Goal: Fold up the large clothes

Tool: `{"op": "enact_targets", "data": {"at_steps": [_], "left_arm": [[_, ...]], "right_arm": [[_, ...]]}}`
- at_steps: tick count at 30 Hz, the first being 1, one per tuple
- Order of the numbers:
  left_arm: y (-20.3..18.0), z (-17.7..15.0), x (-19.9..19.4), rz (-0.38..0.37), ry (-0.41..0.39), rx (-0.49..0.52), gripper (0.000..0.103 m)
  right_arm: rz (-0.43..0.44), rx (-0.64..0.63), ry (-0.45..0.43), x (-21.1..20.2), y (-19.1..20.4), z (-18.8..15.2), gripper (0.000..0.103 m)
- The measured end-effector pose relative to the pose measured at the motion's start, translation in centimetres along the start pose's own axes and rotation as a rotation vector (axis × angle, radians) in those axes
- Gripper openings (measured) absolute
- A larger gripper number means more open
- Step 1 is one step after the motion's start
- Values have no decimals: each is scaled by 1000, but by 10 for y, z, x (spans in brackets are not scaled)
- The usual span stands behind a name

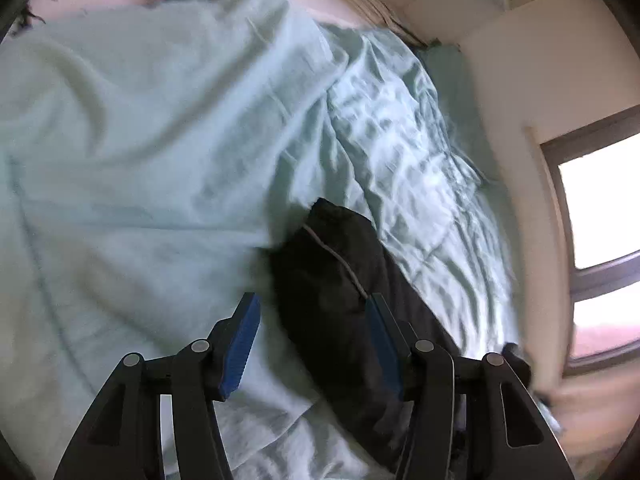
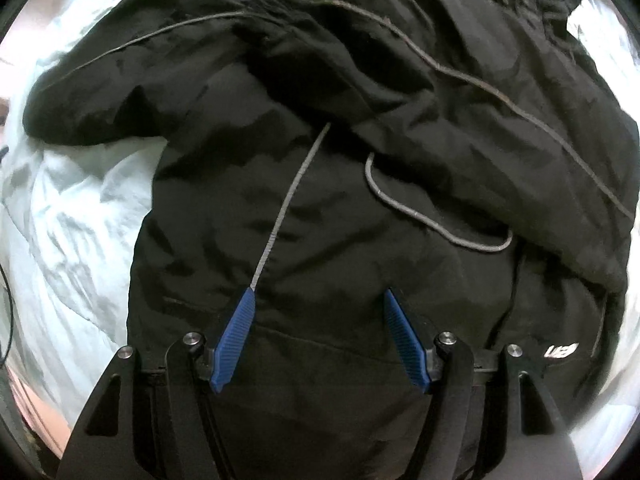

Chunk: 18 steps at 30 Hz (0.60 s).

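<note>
the pale green bedcover [image 1: 140, 140] fills the left of the left wrist view; it serves as the soft, wide surface for folding. further right lies one end of the black jacket [image 1: 340, 280], and the left gripper [image 1: 312, 316] hangs over its edge with jaws apart and nothing pressed between them, probably so it can take a new hold. in the right wrist view the black jacket [image 2: 340, 160] is spread on the bed with a sleeve folded across. the right gripper [image 2: 320, 300] points down over it, jaws apart, holding nothing.
</note>
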<state>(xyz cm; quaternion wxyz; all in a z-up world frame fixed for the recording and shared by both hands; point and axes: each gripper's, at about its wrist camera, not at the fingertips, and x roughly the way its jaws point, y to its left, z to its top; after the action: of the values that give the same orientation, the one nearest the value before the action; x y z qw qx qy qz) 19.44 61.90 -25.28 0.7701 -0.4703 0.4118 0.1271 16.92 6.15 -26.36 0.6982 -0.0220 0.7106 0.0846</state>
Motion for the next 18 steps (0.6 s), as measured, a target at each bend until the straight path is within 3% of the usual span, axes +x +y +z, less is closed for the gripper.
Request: {"op": "enact_targets", "data": {"at_steps": [3,9,12,13,16,18], "left_arm": [[-1,5,13,-4,-2,42,57],[8,12,79,58,142,40,57],[5,13,92,62,138,53,57],[2,12,91,66,129,60,45],[-17,7,67,66,52,135,22],[-36,-1,41,49,-12,192,20]], "right_arm": [[8,3,2,2,-3,2,71],[3,-7,5,4,-3,3,71],[8,-5,6,9,2,1,71],[8,-7,6,9,1,2,71],[13,-4,-1,8,1,2,71],[23,1,-4,7,0,3,71]]}}
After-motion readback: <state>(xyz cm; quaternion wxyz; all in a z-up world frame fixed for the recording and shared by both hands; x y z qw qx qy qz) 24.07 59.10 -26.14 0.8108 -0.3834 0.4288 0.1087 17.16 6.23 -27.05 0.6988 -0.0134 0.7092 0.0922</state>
